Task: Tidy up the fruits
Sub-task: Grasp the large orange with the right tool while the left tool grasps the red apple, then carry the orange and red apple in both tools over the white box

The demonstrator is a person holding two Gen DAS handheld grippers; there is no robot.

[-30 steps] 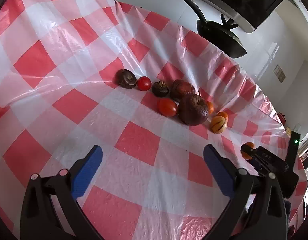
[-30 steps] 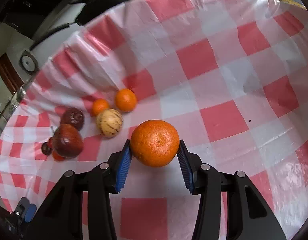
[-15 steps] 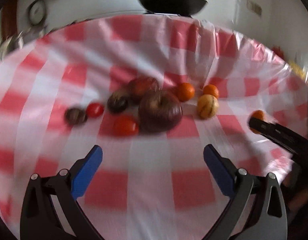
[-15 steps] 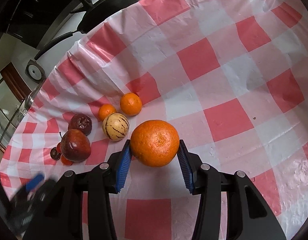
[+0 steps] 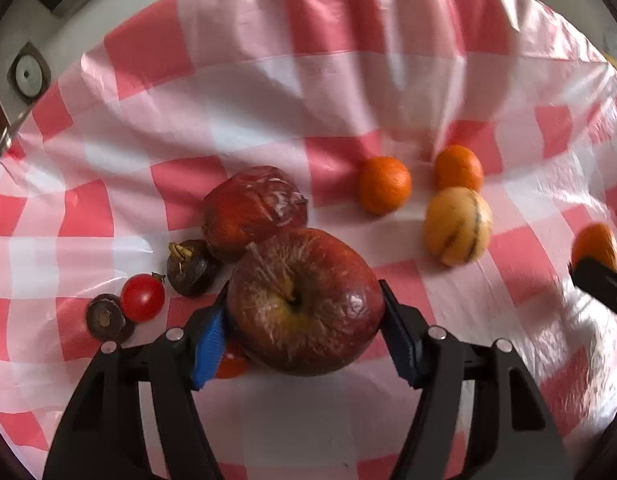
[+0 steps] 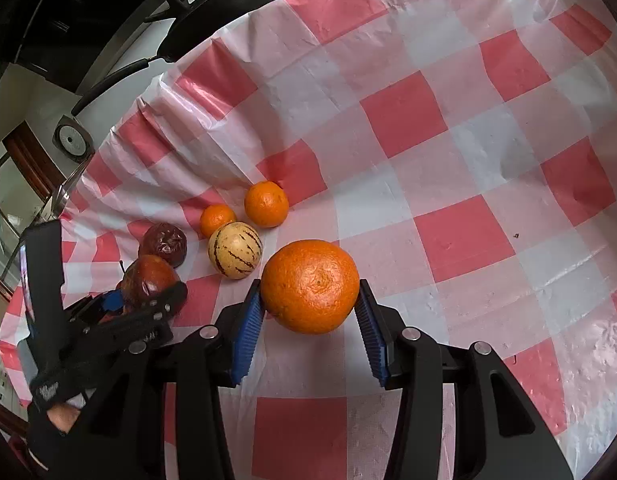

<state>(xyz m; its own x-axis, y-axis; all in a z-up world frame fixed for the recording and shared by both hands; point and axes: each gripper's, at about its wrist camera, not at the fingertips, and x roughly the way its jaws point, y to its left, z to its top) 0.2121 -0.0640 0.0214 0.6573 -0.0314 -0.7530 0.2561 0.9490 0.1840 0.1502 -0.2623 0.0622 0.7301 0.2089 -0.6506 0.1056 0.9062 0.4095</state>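
Two claws are busy. The left claw (image 5: 302, 326) is closing around the big wrinkled red apple (image 5: 306, 300) resting on the checked surface (image 5: 244, 120); it should squeeze centred, gently. The right claw (image 6: 310, 320) grips the large round orange (image 6: 310, 285).

A table under a glossy red-and-white checked plastic cloth (image 5: 268, 92) carries the fruit. Between the left jaws sits a large wrinkled red apple (image 5: 304, 300). Just beyond it lies a shrivelled dark-red fruit (image 5: 254, 210); left of the jaws, two brown nut-like pieces (image 5: 190, 268) flank a cherry tomato (image 5: 142, 298). Beyond to the right lie two small mandarins (image 5: 384, 185) and a striped yellow melon-like fruit (image 5: 458, 226).
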